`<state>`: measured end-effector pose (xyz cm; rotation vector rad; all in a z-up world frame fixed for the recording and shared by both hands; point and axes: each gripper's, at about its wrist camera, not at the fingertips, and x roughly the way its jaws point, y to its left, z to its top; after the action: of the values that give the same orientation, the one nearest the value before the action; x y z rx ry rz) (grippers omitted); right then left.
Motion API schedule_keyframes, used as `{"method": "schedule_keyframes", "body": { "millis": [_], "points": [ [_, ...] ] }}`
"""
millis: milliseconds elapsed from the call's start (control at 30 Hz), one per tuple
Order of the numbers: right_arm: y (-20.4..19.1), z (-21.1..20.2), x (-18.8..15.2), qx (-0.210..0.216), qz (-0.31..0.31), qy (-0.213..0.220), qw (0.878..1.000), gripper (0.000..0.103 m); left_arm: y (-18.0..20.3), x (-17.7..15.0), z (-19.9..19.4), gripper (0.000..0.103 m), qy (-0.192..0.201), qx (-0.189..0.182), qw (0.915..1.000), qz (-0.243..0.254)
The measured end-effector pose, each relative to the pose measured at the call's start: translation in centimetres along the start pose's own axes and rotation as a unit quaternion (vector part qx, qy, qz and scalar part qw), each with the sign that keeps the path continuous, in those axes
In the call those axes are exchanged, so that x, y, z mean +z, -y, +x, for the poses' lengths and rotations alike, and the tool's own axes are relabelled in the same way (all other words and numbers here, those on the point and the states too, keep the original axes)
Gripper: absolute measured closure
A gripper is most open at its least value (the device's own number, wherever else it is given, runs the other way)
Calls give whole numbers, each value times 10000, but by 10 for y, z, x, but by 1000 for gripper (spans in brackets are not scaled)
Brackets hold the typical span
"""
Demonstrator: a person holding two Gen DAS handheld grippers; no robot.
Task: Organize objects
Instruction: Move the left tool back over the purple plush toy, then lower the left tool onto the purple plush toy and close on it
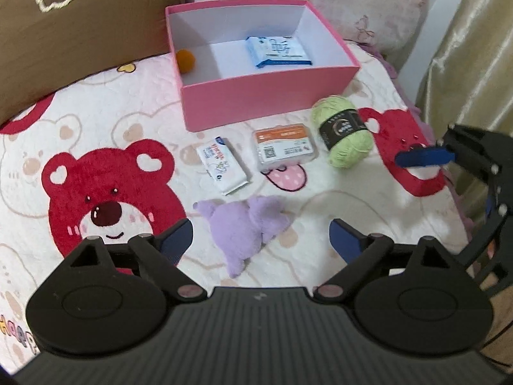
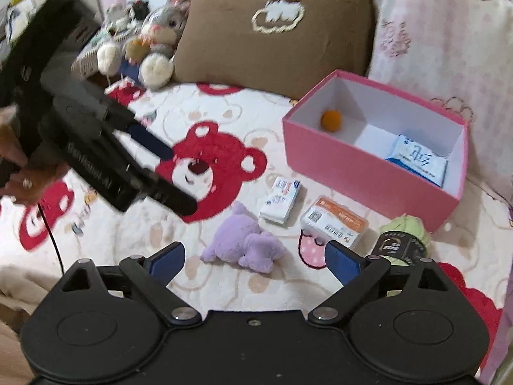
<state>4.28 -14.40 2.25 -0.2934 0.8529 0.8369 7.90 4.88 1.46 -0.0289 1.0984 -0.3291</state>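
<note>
A pink box (image 1: 272, 99) (image 2: 368, 173) sits open on the bed, holding an orange pompom (image 1: 186, 60) (image 2: 331, 120) and a blue-white tissue pack (image 1: 277, 51) (image 2: 416, 160). In front of it lie a white tissue pack (image 1: 223, 165) (image 2: 280, 202), a clear plastic case with an orange label (image 1: 283, 147) (image 2: 333, 221), a green yarn ball (image 1: 343, 130) (image 2: 405, 237) and a purple plush toy (image 1: 245, 227) (image 2: 245, 245). My left gripper (image 1: 261, 240) is open just above the plush. My right gripper (image 2: 255, 261) is open and empty, near the plush and case.
A bear-print blanket (image 1: 96, 192) covers the bed. A brown cushion (image 2: 272, 29) and a pink pillow (image 2: 442, 51) stand behind the box. Stuffed animals (image 2: 154, 41) sit at the far left. A curtain (image 1: 474, 48) hangs on the right.
</note>
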Motion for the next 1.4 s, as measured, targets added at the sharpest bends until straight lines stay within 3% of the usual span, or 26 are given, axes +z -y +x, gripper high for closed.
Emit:
{"method": "schedule_keyframes", "body": {
  "millis": [267, 500, 633, 867, 1033, 1133, 1200, 1267, 1400],
  "points": [
    [-17, 38, -15, 137, -431, 203, 9988, 7, -9, -15, 29, 10, 105, -1, 9999, -132],
    [-23, 67, -26, 211, -589, 296, 9976, 7, -9, -35, 50, 10, 482, 30, 9988, -58],
    [-18, 89, -34, 143, -560, 265, 9980, 7, -24, -42, 68, 10, 304, -230, 9980, -496],
    [-6, 122, -45, 266, -277, 180, 9991, 7, -33, -54, 98, 13, 408, -168, 9969, -658],
    [0, 144, -51, 318, -57, 27, 9995, 7, -42, -56, 116, 13, 518, 12, 9914, -1201],
    [6, 152, -53, 373, 142, -24, 9992, 7, -47, -57, 120, 13, 558, -130, 9886, -1394],
    [11, 156, -54, 464, 358, -62, 9983, 7, -48, -60, 123, 21, 522, -166, 9879, -1453],
    [14, 158, -56, 539, 564, -57, 9969, 7, -48, -64, 128, 52, 418, -283, 9870, -1524],
    [13, 161, -56, 591, 699, 35, 9958, 14, -48, -69, 139, 58, 303, -388, 9832, -1759]
  ]
}}
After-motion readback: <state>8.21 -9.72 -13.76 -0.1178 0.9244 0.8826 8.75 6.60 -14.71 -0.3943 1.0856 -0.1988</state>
